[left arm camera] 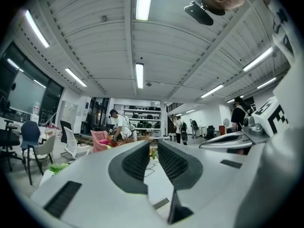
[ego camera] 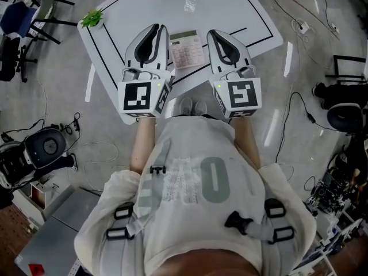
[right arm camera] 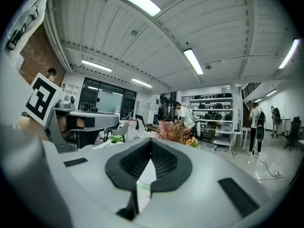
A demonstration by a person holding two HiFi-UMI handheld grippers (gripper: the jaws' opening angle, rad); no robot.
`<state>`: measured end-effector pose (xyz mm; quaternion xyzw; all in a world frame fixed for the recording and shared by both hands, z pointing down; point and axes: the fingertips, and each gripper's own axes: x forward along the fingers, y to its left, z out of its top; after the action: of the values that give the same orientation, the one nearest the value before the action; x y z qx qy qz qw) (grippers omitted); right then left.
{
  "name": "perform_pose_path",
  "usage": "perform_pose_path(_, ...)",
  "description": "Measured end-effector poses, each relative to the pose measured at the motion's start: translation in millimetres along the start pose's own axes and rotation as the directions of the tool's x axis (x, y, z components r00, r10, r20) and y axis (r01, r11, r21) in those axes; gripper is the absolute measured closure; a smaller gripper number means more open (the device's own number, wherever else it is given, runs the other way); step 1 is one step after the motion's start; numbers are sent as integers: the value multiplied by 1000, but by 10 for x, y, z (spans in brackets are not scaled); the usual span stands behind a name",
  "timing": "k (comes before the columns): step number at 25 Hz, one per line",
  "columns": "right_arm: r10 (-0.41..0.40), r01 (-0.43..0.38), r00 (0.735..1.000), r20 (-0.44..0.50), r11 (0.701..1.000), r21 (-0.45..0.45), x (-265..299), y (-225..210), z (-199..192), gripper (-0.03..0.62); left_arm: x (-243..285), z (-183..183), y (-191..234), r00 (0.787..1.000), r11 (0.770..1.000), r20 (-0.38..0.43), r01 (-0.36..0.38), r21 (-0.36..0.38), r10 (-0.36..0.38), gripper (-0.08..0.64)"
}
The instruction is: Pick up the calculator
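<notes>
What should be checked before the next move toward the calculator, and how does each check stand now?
1. Calculator in view, flat on the table: ok.
2. Nothing lying on the calculator: ok.
3. Left gripper open for a grasp: not ok, jaws shut, empty.
4. Right gripper open for a grasp: not ok, jaws shut, empty.
5. Grippers aimed down at the calculator: not ok, both held about level.
6. Clearance above the table: cannot tell.

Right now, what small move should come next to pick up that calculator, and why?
Probably open the fingers of the right gripper first. It and the left gripper are both shut and empty, and the flat, pale rectangular calculator lies untouched on the white table below, between them.
</notes>
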<state>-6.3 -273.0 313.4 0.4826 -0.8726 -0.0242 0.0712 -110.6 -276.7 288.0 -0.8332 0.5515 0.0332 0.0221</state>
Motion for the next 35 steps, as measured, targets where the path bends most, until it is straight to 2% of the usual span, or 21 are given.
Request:
perform_pose_path(1,1,-1,1000,0,1000,1,4,-8,2,588,6,31,5,1000,1000,12,-6,4,6,492)
perform_pose_path(3,3,-3,1000,1,1000,2,4,-18,7,588,22,105,11,999,1000,38,-10,-2,10,279)
perform_pose_path(5,4,-4,1000,0,1000,1,-12,-25,1,588,22,192,20,996,1000,84,-15,-24,17,185)
perform_pose_path(7,6,-6,1000,-2,1000,2,-30,-32,-11,588,5,259,37,993,999,117,-22,-47,27,143)
perform_pose_path(12,13,-13,1000,2,1000,9,-67,-49,-5,588,-25,307,57,992,998,123,-31,-62,38,130)
perform_pose_path(19,17,-17,1000,-6,1000,9,-119,-25,-27,588,-49,187,61,995,981,98,20,-191,-1,130)
perform_pose_path(23,8,-8,1000,-12,1000,11,-142,-65,-57,588,-39,117,48,997,987,71,6,-158,5,130)
perform_pose_path(28,4,-4,1000,-19,1000,19,-195,-77,-73,588,-49,74,46,998,986,70,6,-166,5,130)
perform_pose_path(31,6,-5,1000,-24,1000,24,-196,-82,-97,588,6,-80,100,999,982,35,10,-187,-3,130)
perform_pose_path(35,10,-9,999,-32,999,31,-192,-74,-138,588,178,-461,217,997,979,-68,27,-200,-41,130)
